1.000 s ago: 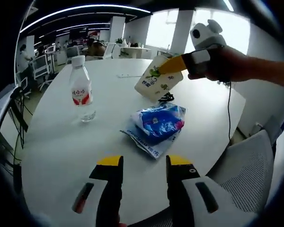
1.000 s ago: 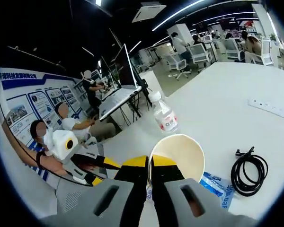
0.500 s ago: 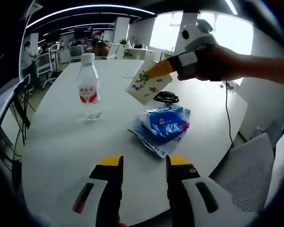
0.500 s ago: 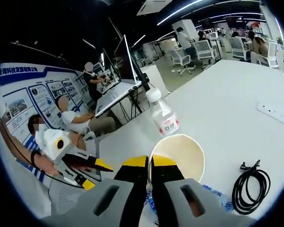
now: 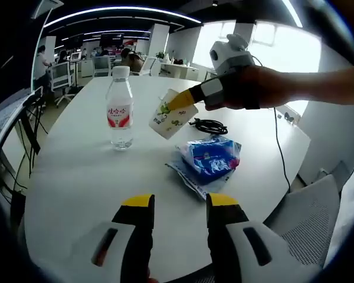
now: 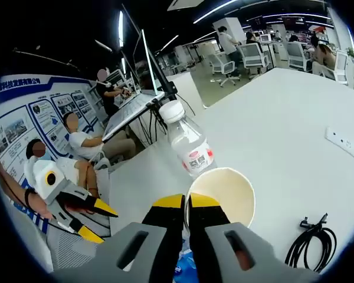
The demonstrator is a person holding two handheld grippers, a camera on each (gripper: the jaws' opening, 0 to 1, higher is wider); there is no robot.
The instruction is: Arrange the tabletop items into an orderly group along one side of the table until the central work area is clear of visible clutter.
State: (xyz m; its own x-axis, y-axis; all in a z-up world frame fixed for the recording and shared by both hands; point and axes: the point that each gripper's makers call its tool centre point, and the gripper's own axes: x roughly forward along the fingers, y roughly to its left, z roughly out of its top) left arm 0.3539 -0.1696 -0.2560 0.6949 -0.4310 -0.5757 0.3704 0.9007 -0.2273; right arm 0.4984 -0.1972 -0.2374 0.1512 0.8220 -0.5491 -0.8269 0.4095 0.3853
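**Right jaws clamp cup rim above the table; left jaws apart over bare tabletop**

The right gripper's yellow-tipped fingers [image 6: 168, 203] are closed on the rim of a paper cup [image 6: 224, 191], one inside the mouth and one outside. In the left gripper view that right gripper [image 5: 186, 100] comes in from the right with a hand [image 5: 253, 85] around it, and the cup [image 5: 170, 114] hangs tilted in the air, its printed side facing the camera, clear of the table. The left gripper [image 5: 178, 203] has its jaws apart with nothing between them, low over the near part of the table; it also shows at the left of the right gripper view [image 6: 91, 221].

The table [image 5: 76, 177] is white, smooth and rounded. A water bottle [image 5: 120, 106] with a white cap and red label stands upright at the far left, just left of the raised cup. A blue packet [image 5: 207, 159] lies crumpled near the middle, to the right of the bottle and below the cup. A coiled black cable [image 5: 209, 125] lies beyond the packet, with a cord trailing toward the right edge. A white power strip [image 6: 342, 141] lies farther out on the table.

A grey mesh chair [image 5: 307, 212] stands at the near right edge. The room is an open office with ceiling light strips, bright windows at the far right, desks with monitors, office chairs and several people seated or standing. Blue posters [image 6: 23, 124] cover a wall.
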